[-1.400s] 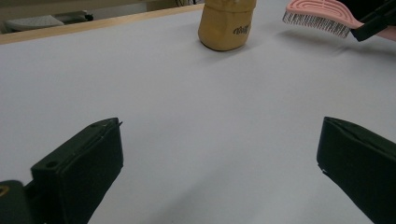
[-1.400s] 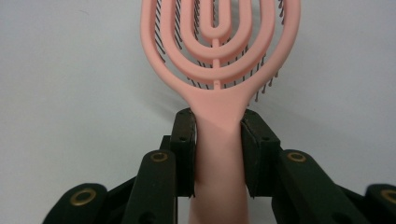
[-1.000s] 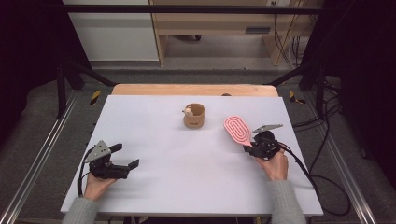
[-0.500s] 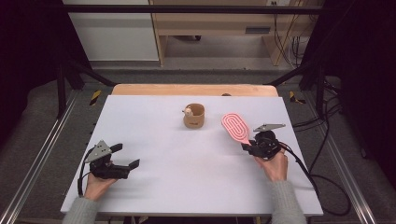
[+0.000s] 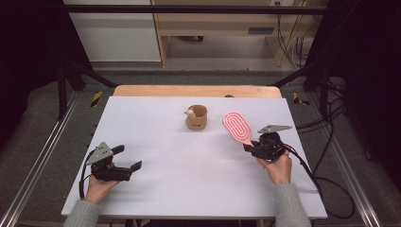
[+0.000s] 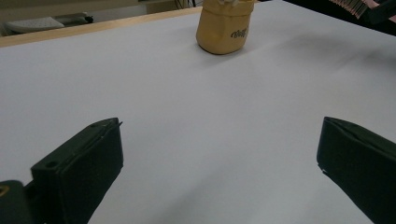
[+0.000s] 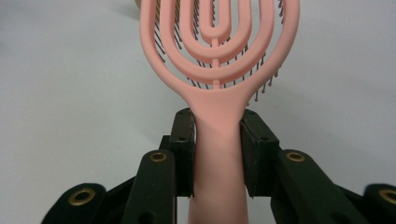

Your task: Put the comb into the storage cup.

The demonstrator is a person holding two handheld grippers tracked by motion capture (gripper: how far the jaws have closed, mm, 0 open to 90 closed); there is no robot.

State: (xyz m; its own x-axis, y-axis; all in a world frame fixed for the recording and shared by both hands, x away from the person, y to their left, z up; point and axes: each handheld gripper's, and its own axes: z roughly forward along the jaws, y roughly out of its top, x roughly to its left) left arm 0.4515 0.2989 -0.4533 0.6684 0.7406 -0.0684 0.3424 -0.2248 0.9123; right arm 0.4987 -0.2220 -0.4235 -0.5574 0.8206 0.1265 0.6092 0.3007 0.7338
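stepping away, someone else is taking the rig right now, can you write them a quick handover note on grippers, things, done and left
Right gripper: shut on the handle of the pink hairbrush, held above the table with the head pointing away from the person and the bristles facing down.
Left gripper: open, nothing between the jaws, low over the near left part of the table.
Tan cup: upright at the middle of the far side, something small and pale at its rim; the brush head is to its right, apart from it.
Done: brush picked up.
Left: likely carry the brush to the cup and set it in; that is a guess.
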